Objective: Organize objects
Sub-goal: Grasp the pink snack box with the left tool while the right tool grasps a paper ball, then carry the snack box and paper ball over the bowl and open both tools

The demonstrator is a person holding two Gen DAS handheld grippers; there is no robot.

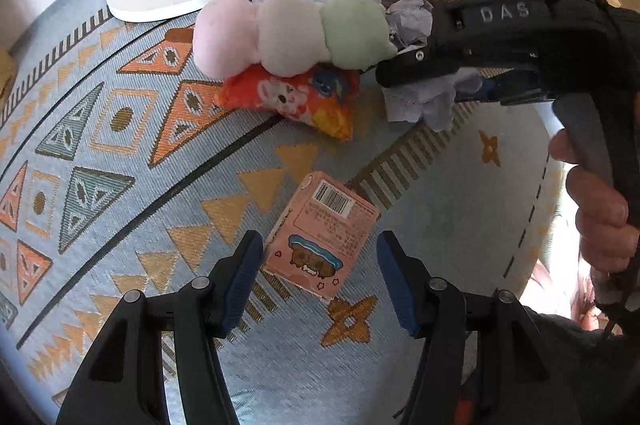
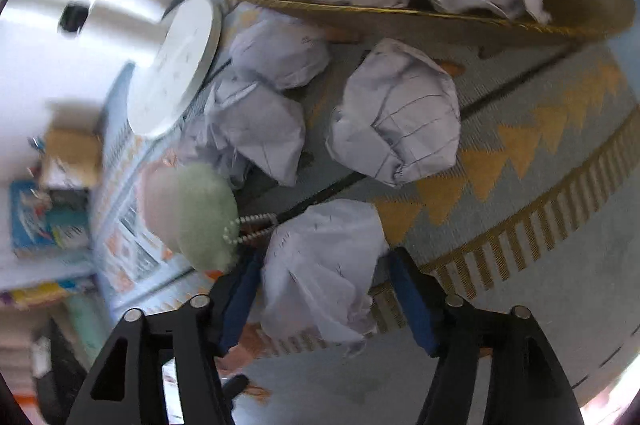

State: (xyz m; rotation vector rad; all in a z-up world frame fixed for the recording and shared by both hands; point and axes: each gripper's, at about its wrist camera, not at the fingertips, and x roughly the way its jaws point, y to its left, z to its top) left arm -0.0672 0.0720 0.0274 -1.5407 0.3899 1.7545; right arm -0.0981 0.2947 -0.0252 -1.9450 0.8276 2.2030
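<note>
The left gripper stands open at lower centre, a pink box on the rug between its fingers, untouched. The right gripper (view blurred) straddles a crumpled paper ball; pads apparently not pressing.

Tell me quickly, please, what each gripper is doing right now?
Left gripper: open, straddling the pink box.
Right gripper: open around a paper ball, not clamped.

My rug is pale blue with orange triangles; the box pink, the plush pink, white, green.
</note>
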